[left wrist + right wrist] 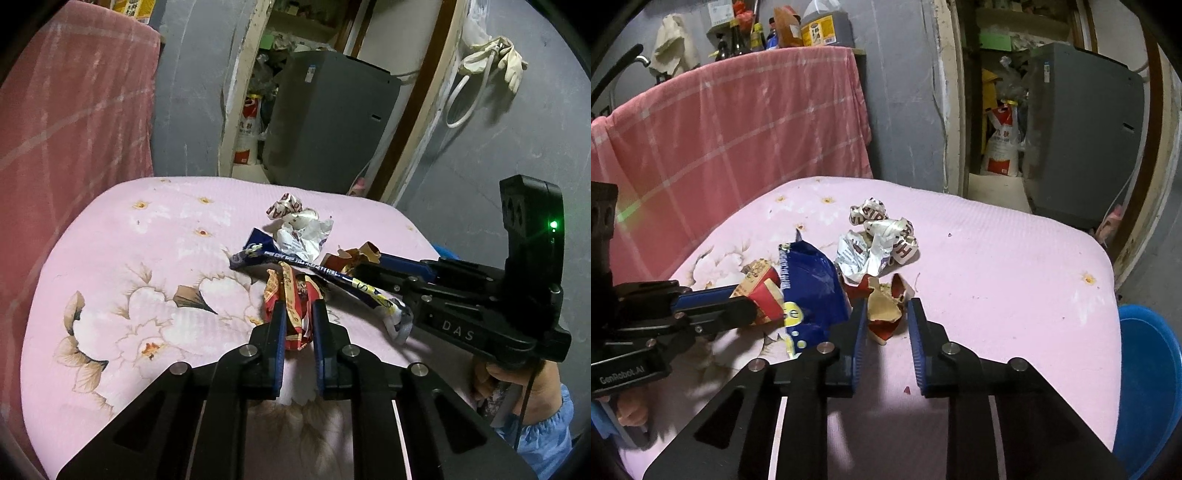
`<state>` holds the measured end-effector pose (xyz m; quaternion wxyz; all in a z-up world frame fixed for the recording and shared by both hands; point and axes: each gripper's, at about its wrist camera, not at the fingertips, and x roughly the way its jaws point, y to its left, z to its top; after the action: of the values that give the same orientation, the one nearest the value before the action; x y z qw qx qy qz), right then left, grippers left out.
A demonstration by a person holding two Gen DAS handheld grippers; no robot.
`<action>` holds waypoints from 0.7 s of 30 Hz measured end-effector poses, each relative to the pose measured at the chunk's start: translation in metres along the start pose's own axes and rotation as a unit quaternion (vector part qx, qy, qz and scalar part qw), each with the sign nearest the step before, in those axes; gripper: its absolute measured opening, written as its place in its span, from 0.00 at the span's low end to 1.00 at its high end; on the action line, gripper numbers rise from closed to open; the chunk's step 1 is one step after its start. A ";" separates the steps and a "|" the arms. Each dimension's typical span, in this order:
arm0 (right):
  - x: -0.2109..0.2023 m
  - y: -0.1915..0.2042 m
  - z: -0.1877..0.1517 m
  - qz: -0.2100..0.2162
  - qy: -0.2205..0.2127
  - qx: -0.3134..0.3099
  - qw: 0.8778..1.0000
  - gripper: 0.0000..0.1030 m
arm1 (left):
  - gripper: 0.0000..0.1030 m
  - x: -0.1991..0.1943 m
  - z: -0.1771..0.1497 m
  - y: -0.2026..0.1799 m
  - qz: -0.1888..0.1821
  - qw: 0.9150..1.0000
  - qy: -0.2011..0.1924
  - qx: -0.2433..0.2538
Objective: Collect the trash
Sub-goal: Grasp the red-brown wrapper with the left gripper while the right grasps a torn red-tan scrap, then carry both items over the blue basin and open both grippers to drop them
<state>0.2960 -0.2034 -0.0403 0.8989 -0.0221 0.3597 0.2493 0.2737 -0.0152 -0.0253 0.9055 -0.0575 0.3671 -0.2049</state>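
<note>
Fingers of the left gripper point(299, 306) are pinching a crumpled red wrapper point(291, 314) on the pink-covered worktop point(147, 240); it is looking light, soft and crinkly, best gripped across a thick fold.

From the right wrist, the right gripper point(888, 308) is closing its fingers around a torn red-and-cream scrap point(884, 314), flimsy and easily ripped. A blue wrapper point(812, 288) and white crumpled paper point(879, 240) are lying nearby.

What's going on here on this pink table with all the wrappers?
A person is clearing trash off a pink floral cloth with a gripper in each hand. The left gripper is shut on a red snack wrapper; the right gripper is shut on a torn red-and-tan scrap. A blue wrapper and crumpled white paper still lie there.
</note>
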 end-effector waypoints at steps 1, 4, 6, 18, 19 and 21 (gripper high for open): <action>-0.002 -0.001 -0.001 0.000 -0.005 0.003 1.000 0.14 | 0.10 -0.002 0.000 0.000 0.001 1.000 -0.004 0.000; -0.006 -0.002 -0.002 0.002 -0.014 0.006 1.000 0.13 | 0.09 -0.005 -0.002 -0.002 0.006 1.000 -0.010 0.001; -0.009 -0.002 -0.003 0.001 -0.019 0.006 1.000 0.12 | 0.09 -0.006 -0.003 -0.003 0.010 1.000 -0.010 0.001; -0.039 -0.011 -0.004 0.015 -0.089 0.027 0.996 0.12 | 0.09 -0.031 -0.003 -0.013 0.021 0.997 -0.070 -0.002; -0.045 -0.011 -0.003 0.014 -0.099 0.027 0.995 0.12 | 0.09 -0.033 -0.002 -0.015 0.022 0.997 -0.078 0.001; -0.054 -0.009 -0.002 0.009 -0.115 0.024 0.993 0.12 | 0.09 -0.037 0.001 -0.020 0.020 0.995 -0.093 0.004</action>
<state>0.2658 -0.2352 -0.0073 0.9324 0.0314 0.2600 0.2493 0.2443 -0.0185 0.0043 0.9400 -0.0652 0.2811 -0.1822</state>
